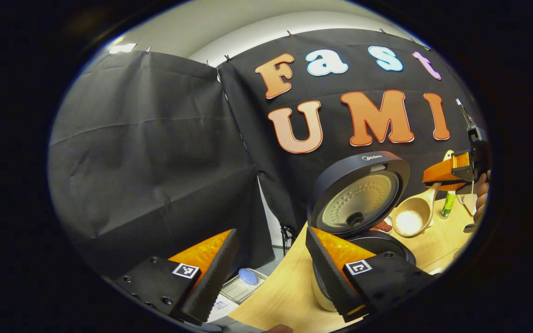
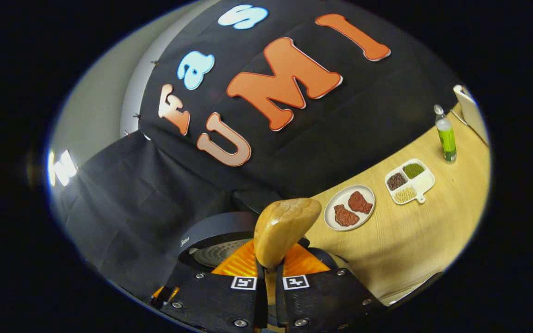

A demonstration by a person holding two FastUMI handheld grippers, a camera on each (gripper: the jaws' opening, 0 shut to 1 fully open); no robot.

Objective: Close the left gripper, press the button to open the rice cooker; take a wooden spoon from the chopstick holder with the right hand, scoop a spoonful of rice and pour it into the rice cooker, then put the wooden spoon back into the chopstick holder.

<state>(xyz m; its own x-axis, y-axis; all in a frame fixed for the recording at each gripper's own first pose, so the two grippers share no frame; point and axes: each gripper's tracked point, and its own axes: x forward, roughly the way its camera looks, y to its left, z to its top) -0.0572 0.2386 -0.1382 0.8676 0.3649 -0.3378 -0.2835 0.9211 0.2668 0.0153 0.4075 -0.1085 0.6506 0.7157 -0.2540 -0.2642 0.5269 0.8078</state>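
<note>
The rice cooker (image 1: 377,243) stands on the wooden table with its lid (image 1: 359,194) raised, inner side facing me. My left gripper (image 1: 271,277) is open in front of it, low, nothing between its fingers; its right finger (image 1: 336,273) overlaps the cooker's body. The wooden spoon (image 1: 412,217) carries white rice in its bowl and hangs just right of the lid, bowl down. The right gripper (image 1: 451,171) holds its handle, a hand behind it. In the right gripper view, the right gripper (image 2: 270,266) is shut on the spoon (image 2: 285,229), above the cooker's lid (image 2: 215,240).
A white plate (image 2: 340,200) with two reddish pieces, a divided dish (image 2: 426,181) of beans and grains and a green bottle (image 2: 446,136) stand on the table (image 2: 410,240) to the right. Below the table's left edge lies a blue disc (image 1: 248,276).
</note>
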